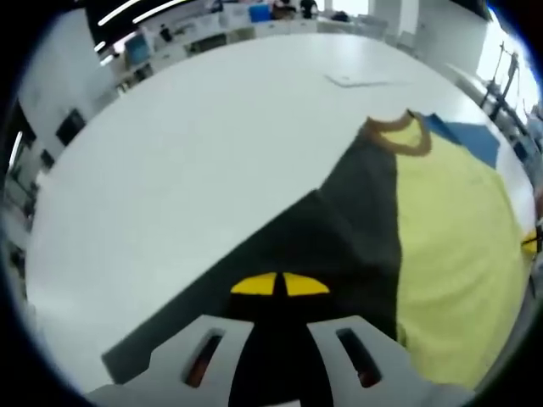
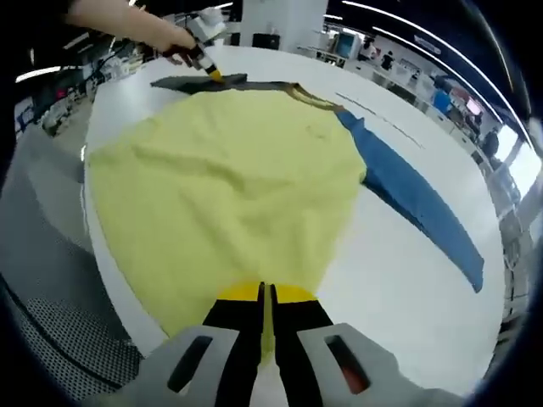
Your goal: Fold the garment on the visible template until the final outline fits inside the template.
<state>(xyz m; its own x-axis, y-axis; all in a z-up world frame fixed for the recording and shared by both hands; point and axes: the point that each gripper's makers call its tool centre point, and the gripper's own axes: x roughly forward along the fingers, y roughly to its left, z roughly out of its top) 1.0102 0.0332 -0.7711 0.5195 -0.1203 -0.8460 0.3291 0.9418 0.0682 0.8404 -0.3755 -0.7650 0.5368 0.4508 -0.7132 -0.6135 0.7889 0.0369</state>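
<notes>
Left gripper view: the left gripper [image 1: 279, 285] rests on the black sleeve [image 1: 280, 246] of the shirt [image 1: 450, 254], its yellow tips pressed together with sleeve cloth directly beneath them; whether cloth is caught between them cannot be told. The shirt lies spread on the white table [image 1: 195, 153]; its yellow body runs to the right, and a brown collar [image 1: 399, 136] sits at the far end with the blue sleeve [image 1: 471, 140] beyond it.

Right gripper view: the right gripper [image 2: 262, 292] pinches the near hem of the shirt [image 2: 229, 186], the yellow cloth passing between its closed tips at the table's near edge. The blue sleeve [image 2: 416, 199] stretches out flat to the right on the table [image 2: 399, 280]. At the far side a hand [image 2: 148, 34] holds the left gripper [image 2: 212, 75] down on the black sleeve [image 2: 191, 83], beside the collar [image 2: 310, 97]
</notes>
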